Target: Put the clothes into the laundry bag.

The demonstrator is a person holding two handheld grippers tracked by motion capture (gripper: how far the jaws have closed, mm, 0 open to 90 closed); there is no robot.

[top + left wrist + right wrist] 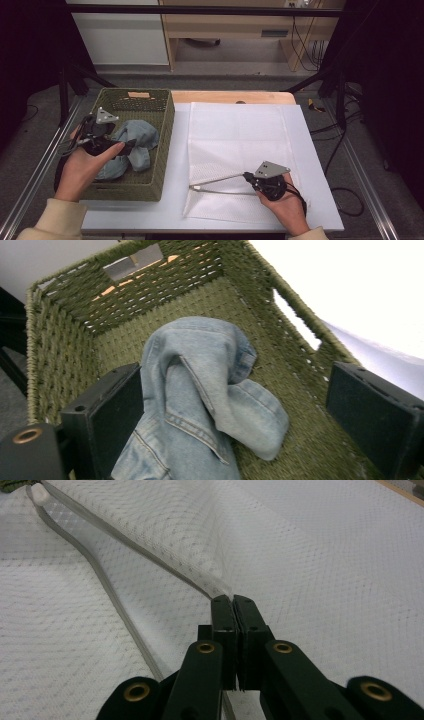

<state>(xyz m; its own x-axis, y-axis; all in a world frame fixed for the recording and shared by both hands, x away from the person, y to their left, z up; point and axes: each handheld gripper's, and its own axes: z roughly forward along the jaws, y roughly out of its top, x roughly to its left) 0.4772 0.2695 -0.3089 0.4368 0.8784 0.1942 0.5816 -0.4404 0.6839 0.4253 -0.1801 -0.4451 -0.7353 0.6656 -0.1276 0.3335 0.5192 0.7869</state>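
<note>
Looking for brands or labels, no readable writing is found anywhere, not on the basket, the bag or the denim.

Biggest first: a white table [320,150] is seen from the high view, with a white mesh bag [240,140] spread flat across the middle and right of it. The bag's near left edge is lifted open, so the trimmed rim [125,542] is raised off the lower layer.

Next, a green woven basket [167,135] is set on the left end of the table, just beside the bag. A crumpled piece of light blue denim [200,390] is lying inside it, on the basket floor, toward the near side.

Then the tongs. The right gripper [233,602] is held low over the near right part of the bag, pointed left, and its jaws are pressed together on the bag's rim; the trim is pinched right at the tips in the right gripper view. The left gripper [127,146] is held over the basket, jaws spread wide on either side of the denim. In the left gripper view the denim lies against one pad [117,425], while the other pad [370,415] is well apart from it, so nothing is clamped.
</note>
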